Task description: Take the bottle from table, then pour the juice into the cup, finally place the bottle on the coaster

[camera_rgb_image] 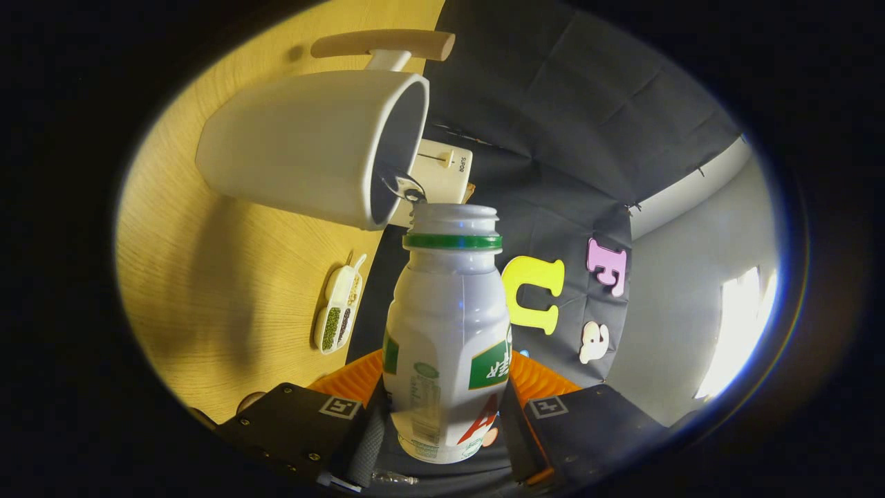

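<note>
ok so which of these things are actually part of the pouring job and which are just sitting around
Part of the job:
- bottle, held between the fingers of the gripper, its open mouth at the cup's rim
- cup, white, with a wooden handle

Just lying about:
- divided dish of beans on the table
- white appliance beyond the cup

gripper (446,415) closed on the bottle (446,339), one finger pressing each side of its lower body. view is rolled: wooden table (207,277) runs up one side. bottle is white, green ring at the neck, cap off, open mouth pointing ahead. mouth sits right at the rim of the white cup (311,149), which has a wooden handle. small divided dish of beans (337,311) lies on the table beyond the fingers. a pale appliance (442,173) shows behind the cup.
</note>
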The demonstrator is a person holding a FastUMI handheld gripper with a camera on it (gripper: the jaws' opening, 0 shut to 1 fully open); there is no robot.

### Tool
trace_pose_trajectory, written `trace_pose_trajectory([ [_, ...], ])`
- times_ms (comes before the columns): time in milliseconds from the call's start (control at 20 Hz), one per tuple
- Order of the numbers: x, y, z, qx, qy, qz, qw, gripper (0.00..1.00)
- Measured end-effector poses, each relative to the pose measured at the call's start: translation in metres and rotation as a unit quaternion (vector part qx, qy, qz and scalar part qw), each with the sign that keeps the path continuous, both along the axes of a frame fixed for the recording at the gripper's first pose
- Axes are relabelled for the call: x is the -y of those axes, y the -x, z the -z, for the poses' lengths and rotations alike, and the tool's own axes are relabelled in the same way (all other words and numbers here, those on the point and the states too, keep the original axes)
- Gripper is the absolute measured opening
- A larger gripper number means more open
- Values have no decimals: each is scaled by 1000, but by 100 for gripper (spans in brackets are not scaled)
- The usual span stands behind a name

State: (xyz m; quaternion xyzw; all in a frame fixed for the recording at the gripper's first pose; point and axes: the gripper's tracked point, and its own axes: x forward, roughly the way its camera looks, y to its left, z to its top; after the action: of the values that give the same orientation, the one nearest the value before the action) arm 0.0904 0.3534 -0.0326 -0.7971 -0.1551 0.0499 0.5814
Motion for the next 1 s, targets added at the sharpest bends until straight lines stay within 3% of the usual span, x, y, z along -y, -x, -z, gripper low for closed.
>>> trace_pose_trajectory([
  [1000,-7,6,-13,39,35,1,999,73],
])
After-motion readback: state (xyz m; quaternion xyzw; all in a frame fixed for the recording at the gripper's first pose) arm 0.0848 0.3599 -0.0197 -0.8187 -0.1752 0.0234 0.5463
